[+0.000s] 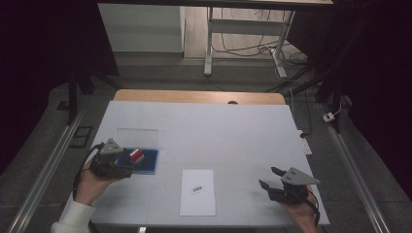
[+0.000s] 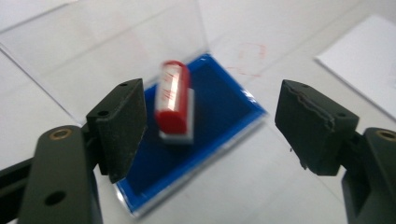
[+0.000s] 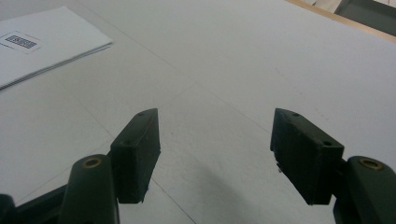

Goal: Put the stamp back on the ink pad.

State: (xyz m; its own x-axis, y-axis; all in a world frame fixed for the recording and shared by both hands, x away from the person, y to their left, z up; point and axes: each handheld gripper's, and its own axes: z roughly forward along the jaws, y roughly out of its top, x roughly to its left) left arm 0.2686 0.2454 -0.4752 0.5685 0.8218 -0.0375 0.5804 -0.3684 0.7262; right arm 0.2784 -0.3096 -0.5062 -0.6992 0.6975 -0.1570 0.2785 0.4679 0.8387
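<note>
Stamp [image 2: 173, 100] lies on blue ink pad [image 2: 219, 116], bench [image 1: 233, 136] left side. Left gripper [image 2: 210, 126] jaws released, straddling it without contact; right gripper [image 3: 215, 154] jaws released, empty. Judged light, rigid, smooth-barrelled: grasp across the red body.

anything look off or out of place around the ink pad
The red stamp lies on its side on the blue ink pad instead of standing upright. Faint red smudges mark the white table just beyond the pad. The left gripper is open, not touching the stamp.
</note>
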